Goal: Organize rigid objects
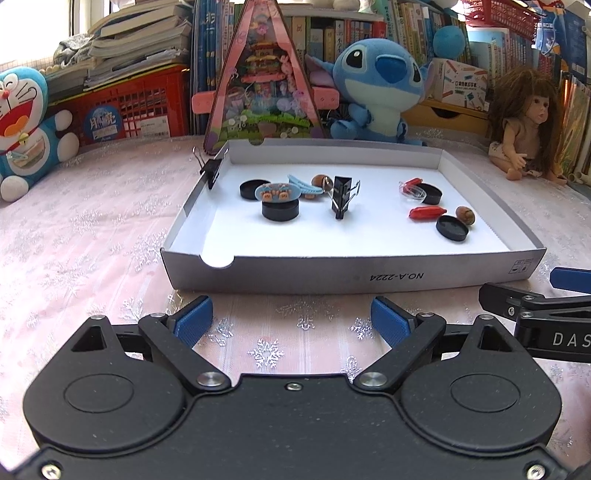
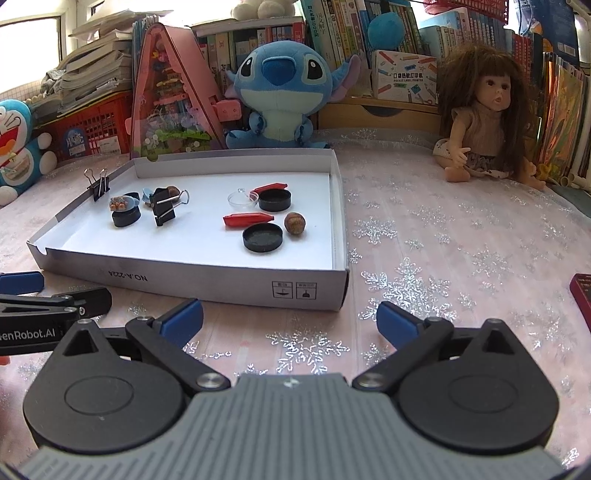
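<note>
Before tray: left gripper and right gripper level, side by side, jaws spread, empty.

Bright daylight enters from the window at the far left, blown out to white in both views. The white tray floor glares, with short soft shadows under its small items. Fisheye bending curves the bookshelves and darkens the corners; focus is sharp overall.
</note>
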Demonstrator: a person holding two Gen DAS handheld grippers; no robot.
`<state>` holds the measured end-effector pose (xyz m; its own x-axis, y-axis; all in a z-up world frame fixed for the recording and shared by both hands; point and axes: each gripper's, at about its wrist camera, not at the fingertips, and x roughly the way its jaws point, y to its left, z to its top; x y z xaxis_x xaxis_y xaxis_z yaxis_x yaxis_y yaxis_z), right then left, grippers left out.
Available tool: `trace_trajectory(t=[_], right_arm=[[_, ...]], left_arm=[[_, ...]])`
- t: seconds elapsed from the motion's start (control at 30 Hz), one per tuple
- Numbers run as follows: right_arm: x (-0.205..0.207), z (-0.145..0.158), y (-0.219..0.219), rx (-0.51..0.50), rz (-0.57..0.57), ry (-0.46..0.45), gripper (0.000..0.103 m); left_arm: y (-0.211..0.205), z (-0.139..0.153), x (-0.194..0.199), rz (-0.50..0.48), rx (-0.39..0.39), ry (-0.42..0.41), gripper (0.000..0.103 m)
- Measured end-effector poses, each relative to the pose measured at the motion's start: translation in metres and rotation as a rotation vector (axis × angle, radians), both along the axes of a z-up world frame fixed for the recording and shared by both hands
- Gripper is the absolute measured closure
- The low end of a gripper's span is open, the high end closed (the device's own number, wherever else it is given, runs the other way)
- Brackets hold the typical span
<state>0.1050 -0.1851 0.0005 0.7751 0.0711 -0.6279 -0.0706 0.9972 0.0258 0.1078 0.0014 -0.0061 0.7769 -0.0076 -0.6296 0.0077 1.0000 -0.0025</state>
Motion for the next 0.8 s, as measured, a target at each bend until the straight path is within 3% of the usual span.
trace_trajectory(t=[0.8], right_arm=[[0.0077,-0.0071,0.0039,-0.02,-0.003,0.036,0.0]], left_arm=[[0.0031,-0.0072,0.0061,0.026,0.002,0.009,0.0]])
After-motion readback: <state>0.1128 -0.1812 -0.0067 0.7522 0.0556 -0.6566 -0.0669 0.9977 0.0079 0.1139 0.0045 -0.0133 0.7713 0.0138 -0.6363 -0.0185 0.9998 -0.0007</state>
